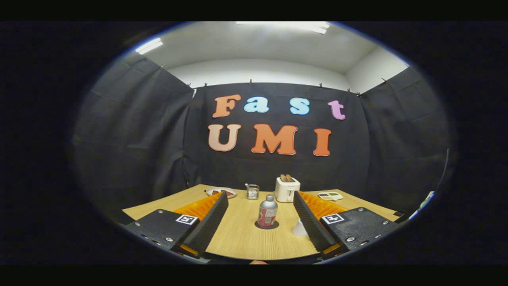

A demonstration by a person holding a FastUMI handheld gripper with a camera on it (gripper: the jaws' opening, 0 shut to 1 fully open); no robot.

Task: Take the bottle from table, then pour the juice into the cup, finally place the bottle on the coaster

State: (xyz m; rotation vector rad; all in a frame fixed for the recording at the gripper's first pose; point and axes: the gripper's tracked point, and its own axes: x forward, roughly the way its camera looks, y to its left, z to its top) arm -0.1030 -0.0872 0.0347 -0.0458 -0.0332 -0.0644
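A silver bottle [268,211] with a red label stands upright on a dark round coaster [266,225] on the wooden table [242,238]. It sits between and just ahead of my gripper [260,198], whose two ridged black fingers [208,222] are spread wide and touch nothing. A white cup [299,229] stands to the right of the bottle, close against the inner side of the right finger [311,222], which partly hides it.
Along the table's far side stand a white toaster [287,188] with bread in it, a small glass jar [252,191], a plate [221,192] with food at the left and a flat white dish [330,195] at the right. Black cloth walls close in the booth.
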